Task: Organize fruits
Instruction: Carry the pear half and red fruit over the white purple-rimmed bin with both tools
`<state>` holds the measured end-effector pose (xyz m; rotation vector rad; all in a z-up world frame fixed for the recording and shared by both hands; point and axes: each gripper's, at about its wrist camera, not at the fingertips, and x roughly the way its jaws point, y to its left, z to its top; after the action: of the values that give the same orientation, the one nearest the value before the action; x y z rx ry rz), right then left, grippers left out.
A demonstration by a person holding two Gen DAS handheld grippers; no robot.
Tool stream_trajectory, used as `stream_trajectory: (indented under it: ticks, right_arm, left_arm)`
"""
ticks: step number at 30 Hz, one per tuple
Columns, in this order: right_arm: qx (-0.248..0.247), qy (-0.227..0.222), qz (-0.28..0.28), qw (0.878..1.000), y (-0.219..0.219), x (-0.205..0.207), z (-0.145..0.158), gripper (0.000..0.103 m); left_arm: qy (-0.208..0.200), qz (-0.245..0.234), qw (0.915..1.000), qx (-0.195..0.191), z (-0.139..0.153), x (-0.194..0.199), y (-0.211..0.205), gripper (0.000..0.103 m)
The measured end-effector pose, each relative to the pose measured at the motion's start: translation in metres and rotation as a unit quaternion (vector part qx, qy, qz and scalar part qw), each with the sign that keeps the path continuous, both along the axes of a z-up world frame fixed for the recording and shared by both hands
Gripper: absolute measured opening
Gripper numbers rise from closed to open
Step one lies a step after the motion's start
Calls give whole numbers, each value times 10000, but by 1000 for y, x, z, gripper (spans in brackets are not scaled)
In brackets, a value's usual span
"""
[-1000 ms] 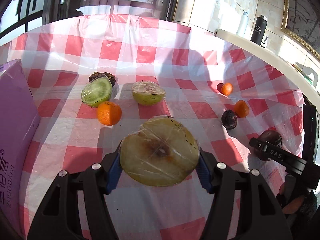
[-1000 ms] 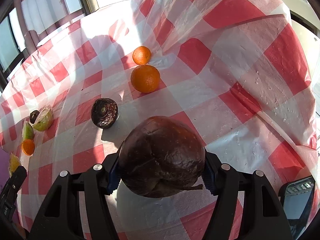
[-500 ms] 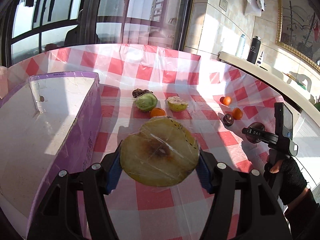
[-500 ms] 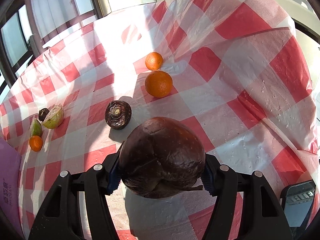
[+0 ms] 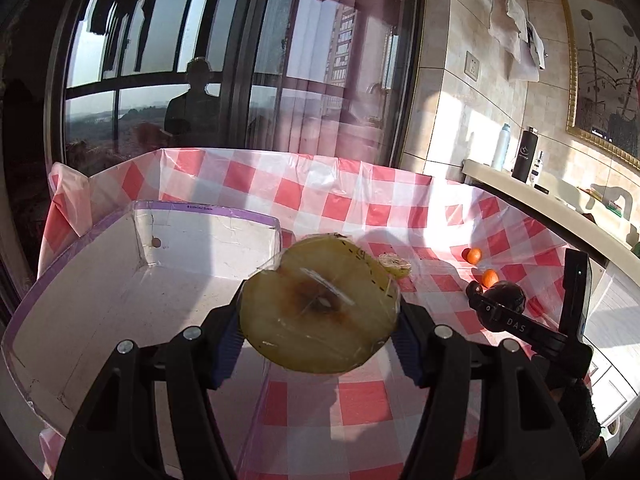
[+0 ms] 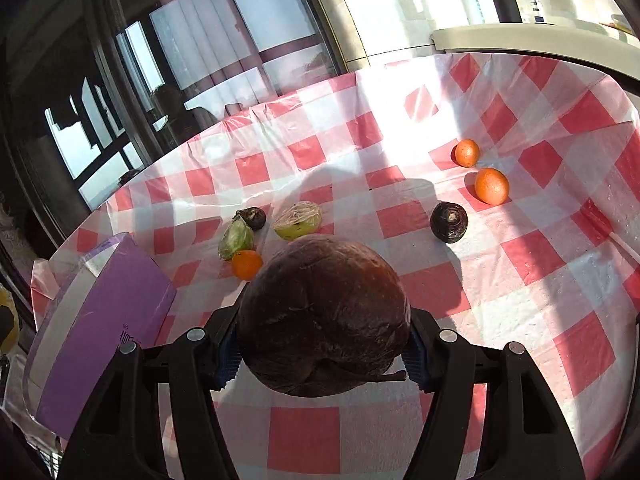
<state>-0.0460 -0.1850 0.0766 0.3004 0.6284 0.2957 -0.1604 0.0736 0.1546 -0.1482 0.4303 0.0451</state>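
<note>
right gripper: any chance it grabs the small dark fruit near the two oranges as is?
Probably not yet. The right gripper is shut on the big dark fruit, so its jaws are full. The path to the small dark fruit on the tablecloth looks unobstructed.

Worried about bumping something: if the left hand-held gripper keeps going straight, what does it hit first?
Probably the purple box: its open white inside lies just beyond the wrapped apple half held in the left hand-held gripper. Depth is uncertain.

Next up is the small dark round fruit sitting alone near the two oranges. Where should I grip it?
Grip the small dark fruit across its round middle, coming from above. It sits with its stem end up, clear of the oranges, so fingers fit on either side.
</note>
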Motion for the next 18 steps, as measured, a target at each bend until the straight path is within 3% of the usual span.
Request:
stream_trajectory:
  ticks: [10, 18]
  right_arm:
    - [93, -610, 1348, 9889, 115, -41, 38, 64]
    - [20, -891, 2144, 9727, 191, -62, 51, 64]
  left_arm:
    - [-130, 1014, 9948, 33, 1, -14, 70, 64]
    - [288, 1475, 9886, -117, -19, -19, 119, 64]
